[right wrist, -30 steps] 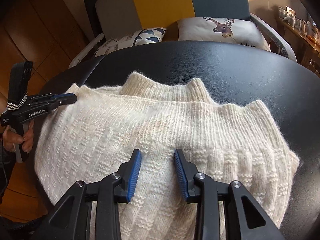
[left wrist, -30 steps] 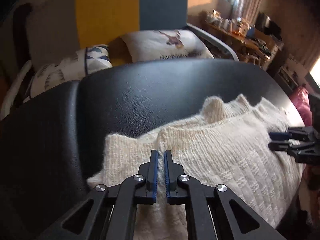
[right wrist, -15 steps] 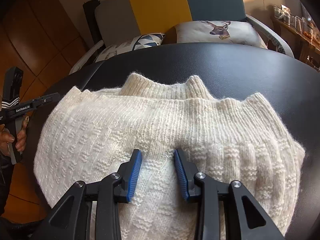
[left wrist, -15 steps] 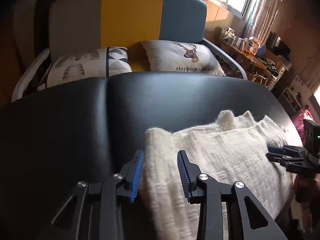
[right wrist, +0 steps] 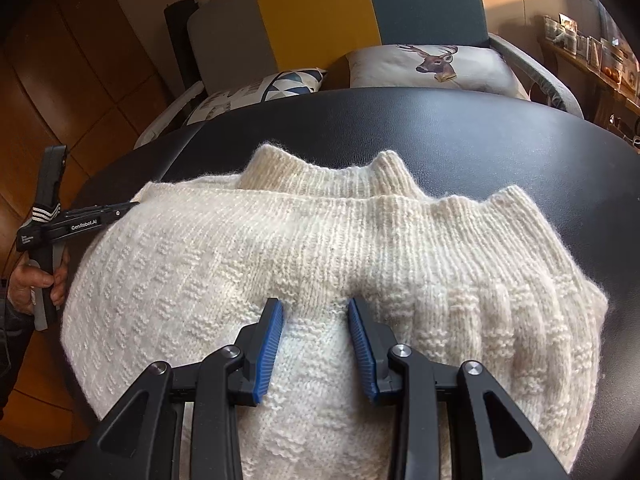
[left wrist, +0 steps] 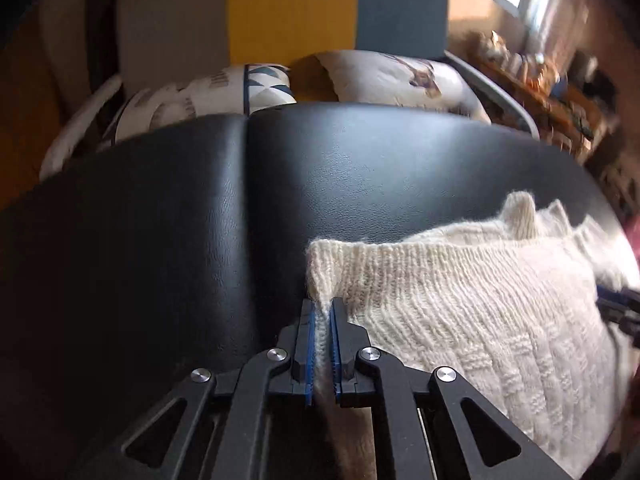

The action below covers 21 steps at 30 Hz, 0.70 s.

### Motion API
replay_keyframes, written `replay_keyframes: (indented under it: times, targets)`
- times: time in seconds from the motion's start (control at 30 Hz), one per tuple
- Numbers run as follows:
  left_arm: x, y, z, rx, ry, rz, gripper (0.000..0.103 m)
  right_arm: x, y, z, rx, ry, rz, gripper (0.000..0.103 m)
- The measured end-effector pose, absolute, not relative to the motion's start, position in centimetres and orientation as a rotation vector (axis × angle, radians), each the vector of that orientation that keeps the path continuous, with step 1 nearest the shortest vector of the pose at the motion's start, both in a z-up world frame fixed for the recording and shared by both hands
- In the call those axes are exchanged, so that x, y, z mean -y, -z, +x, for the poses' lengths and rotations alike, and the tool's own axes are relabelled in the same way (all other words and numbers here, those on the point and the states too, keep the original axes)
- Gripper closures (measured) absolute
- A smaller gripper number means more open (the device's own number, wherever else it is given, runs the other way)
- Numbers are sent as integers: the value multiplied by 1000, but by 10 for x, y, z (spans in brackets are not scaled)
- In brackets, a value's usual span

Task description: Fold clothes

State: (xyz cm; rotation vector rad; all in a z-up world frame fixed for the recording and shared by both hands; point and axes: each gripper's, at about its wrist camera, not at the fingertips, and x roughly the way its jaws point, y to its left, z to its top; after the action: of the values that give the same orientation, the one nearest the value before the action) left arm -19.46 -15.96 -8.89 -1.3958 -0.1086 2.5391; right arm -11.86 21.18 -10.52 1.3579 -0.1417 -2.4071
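A cream knitted sweater (right wrist: pixel 320 248) lies folded on a black padded table (right wrist: pixel 500 136), its collar toward the far side. In the left wrist view my left gripper (left wrist: pixel 322 308) is shut on the sweater (left wrist: pixel 460 300) at its left corner, with wool pinched between the blue pads. From the right wrist view that same left gripper (right wrist: pixel 130 206) shows at the sweater's left edge, held by a hand (right wrist: pixel 36 280). My right gripper (right wrist: pixel 315 308) is open over the near middle of the sweater, its fingers resting on or just above the knit.
Behind the table stands a grey, yellow and blue sofa (right wrist: pixel 320 12) with a deer cushion (right wrist: pixel 432 64) and a patterned cushion (right wrist: pixel 256 92). Cluttered shelves (right wrist: pixel 592 56) are at the far right. Orange wooden floor (right wrist: pixel 80 92) lies to the left. Bare black table surface (left wrist: pixel 160 240) stretches left of the sweater.
My left gripper opened beside the sweater's left corner, then shut on that corner. The right gripper stayed open over the sweater, almost still.
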Motion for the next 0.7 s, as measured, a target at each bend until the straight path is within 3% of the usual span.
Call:
replay_keyframes:
  times: [0.13,0.2,0.23,0.37,0.57,0.7]
  targets:
    - [185,95,-196,355,-2496,-1421,89,-212,105,-118,146,2409,1354,68]
    - [199,96,-192,480,-2465,-1423,68,-212,106,-117,151,2415,1344,68]
    - [208,94,-186,546,-2444,-1415,62,-213,106,-117,155,2417,1339,68]
    - [243,86,-159,789,-2336,-1384,48,-214,107,-116,180,2429,1322,68]
    - [232,104,-142,855,-2129,-1456,24,-213,105,-112,192,2465,1301,68]
    - [207,116,-153,785,-2106,-1545,22,-218,93,-110,241,2462,1353,68]
